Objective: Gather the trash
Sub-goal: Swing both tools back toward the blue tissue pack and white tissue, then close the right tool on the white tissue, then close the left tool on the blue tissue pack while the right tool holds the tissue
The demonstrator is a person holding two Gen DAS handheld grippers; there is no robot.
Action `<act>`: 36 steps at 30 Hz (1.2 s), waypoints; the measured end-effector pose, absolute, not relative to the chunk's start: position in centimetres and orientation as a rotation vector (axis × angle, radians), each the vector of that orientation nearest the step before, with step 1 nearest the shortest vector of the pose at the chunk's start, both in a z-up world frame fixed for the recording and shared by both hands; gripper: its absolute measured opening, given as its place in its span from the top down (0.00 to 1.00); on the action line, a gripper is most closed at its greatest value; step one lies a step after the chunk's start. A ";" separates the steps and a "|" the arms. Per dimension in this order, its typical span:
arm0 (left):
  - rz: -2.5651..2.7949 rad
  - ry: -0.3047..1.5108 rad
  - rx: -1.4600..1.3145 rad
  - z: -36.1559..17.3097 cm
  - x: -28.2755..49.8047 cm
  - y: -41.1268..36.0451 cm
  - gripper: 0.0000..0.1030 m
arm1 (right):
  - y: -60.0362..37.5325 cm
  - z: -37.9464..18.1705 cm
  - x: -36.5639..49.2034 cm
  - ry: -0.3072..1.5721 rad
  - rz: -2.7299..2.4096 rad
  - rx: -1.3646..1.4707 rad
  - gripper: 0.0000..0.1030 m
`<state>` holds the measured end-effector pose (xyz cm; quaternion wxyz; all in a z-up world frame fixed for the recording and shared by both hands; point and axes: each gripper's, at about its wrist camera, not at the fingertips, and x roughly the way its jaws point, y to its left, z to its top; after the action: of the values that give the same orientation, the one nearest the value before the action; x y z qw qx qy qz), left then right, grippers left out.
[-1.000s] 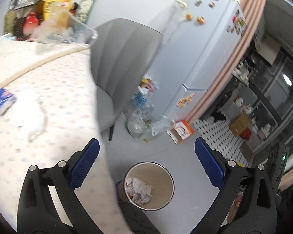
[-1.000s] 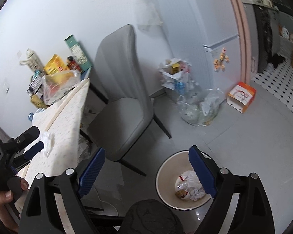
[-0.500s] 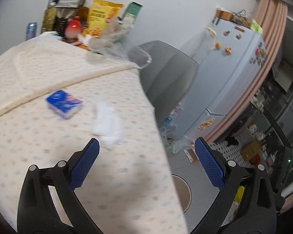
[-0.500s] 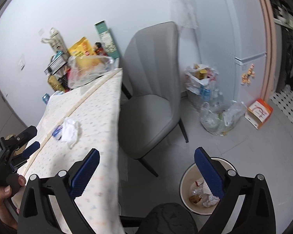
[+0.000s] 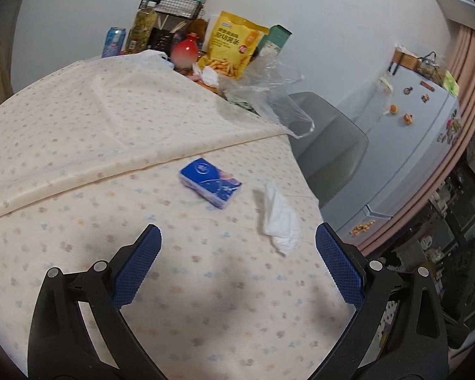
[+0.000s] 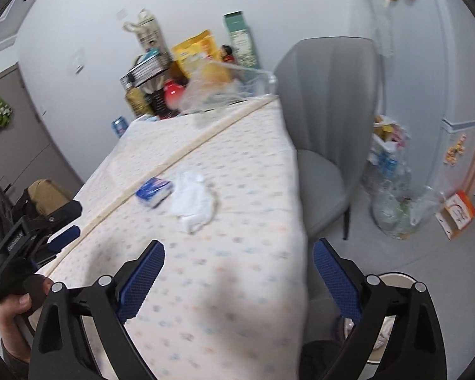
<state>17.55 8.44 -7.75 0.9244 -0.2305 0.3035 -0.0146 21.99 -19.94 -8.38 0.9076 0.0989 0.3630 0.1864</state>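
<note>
You have soft, even indoor light in both views, with no hard glare. Faint grey shadows lie on the tablecloth at lower centre. Motion blur smears the right wrist view, softening the crumpled tissue and the cloth's dots. Fisheye bending curves the wall and fridge toward the edges, and the corners fall black.

One crumpled tissue, one tissue pack, one chair.
</note>
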 end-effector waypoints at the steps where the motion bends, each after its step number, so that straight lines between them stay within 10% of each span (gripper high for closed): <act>1: -0.026 0.621 -0.475 -7.9 17.5 8.7 0.06 | -19.0 -8.5 22.3 0.758 0.401 0.193 0.13; 14: 0.020 0.649 -0.478 -9.2 18.4 10.6 0.06 | -12.1 -10.4 27.4 0.848 0.489 0.096 0.34; 17: 0.031 0.656 -0.486 -9.4 18.9 10.9 0.06 | -11.0 -11.9 29.4 0.902 0.481 0.078 0.54; 19: 0.037 0.660 -0.483 -9.4 19.1 11.0 0.06 | -10.5 -12.9 30.3 0.951 0.510 0.081 0.91; 36: 0.035 0.780 -0.386 -10.6 26.3 8.3 0.11 | -15.1 -10.6 29.9 0.873 0.524 0.214 0.95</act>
<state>26.26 8.27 -10.57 0.9067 -0.1871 0.3776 0.0170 29.89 -15.08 -10.58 0.8678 0.1022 0.4170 0.2503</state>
